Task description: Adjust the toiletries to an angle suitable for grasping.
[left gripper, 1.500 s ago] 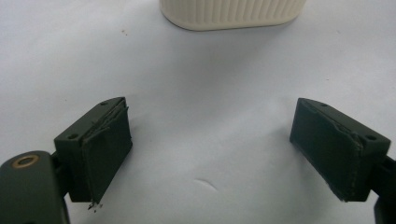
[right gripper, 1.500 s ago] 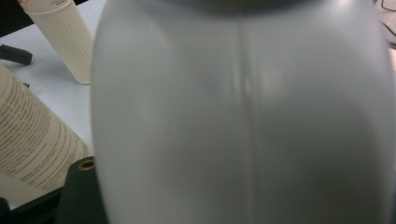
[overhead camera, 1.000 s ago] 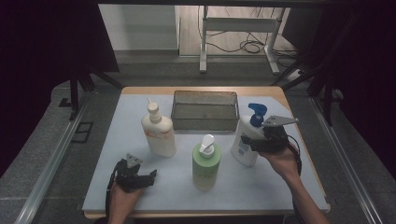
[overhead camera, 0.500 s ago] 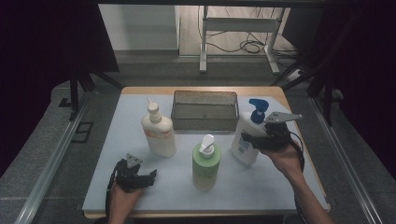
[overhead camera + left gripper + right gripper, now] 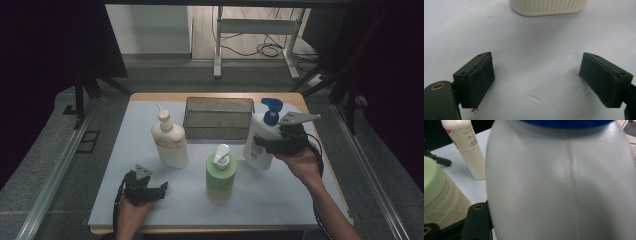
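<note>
High view: the right gripper (image 5: 267,145) grasps the white bottle with blue pump (image 5: 260,140), right of the mesh basket (image 5: 218,118); the left gripper (image 5: 160,190) rests near-left on the table (image 5: 125,150).

Left gripper view: jaws spread apart, nothing between them, below the cream bottle (image 5: 547,7).

Right gripper view: the white bottle looms close, between the jaws; the green bottle (image 5: 439,197) stands left.

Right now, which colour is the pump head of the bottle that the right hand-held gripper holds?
Blue; the white bottle carries a blue pump head, clearest in the high view.
</note>
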